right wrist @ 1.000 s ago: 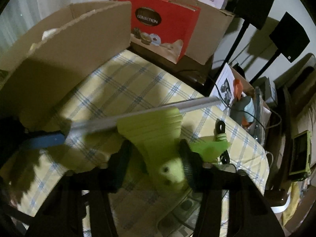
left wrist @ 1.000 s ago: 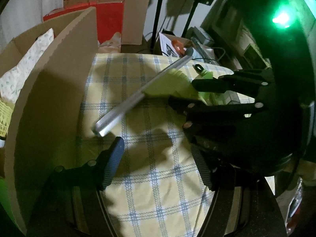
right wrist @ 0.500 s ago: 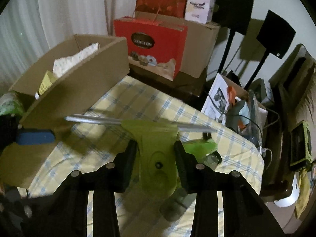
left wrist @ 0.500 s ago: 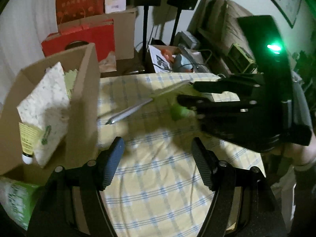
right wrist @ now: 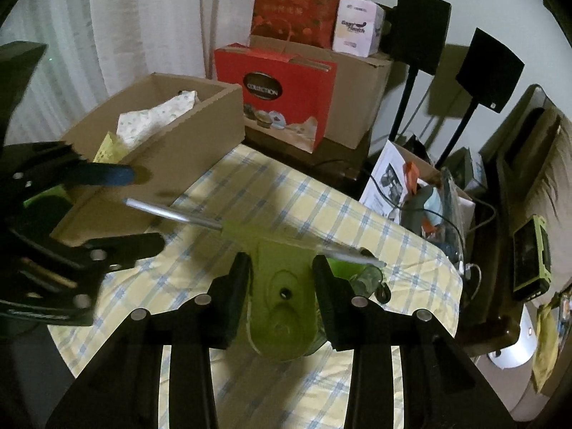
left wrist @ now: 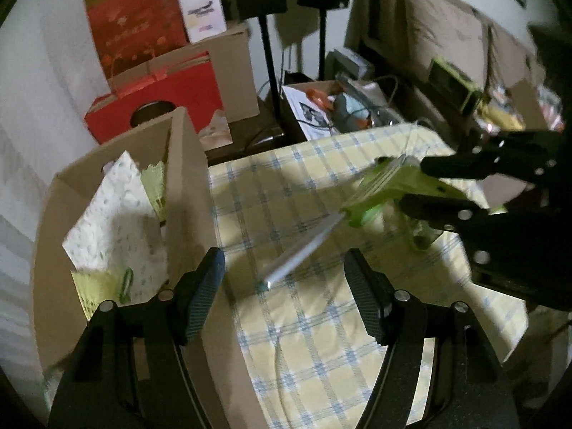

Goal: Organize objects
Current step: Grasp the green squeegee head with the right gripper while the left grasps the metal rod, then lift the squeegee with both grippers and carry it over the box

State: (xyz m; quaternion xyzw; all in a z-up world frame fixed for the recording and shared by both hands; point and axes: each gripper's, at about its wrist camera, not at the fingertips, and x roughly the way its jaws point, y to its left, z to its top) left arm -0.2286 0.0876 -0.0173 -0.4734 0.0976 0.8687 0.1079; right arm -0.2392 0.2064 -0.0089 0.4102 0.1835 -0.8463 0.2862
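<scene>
Right wrist: squeegee (right wrist: 282, 286) between (pressing) fingers (right wrist: 232, 296).

A table covered by a yellow cloth with blue checks (right wrist: 357, 221) lies below the jaws. Ahead of them a pale wall (left wrist: 35, 71) and white curtains (right wrist: 89, 35) close the room. Two black panels on thin stands (right wrist: 489, 68) stand ahead and right. A brown sofa (left wrist: 447, 28) occupies the far right. Lighting is dim, with hard shadows on the cloth.
</scene>
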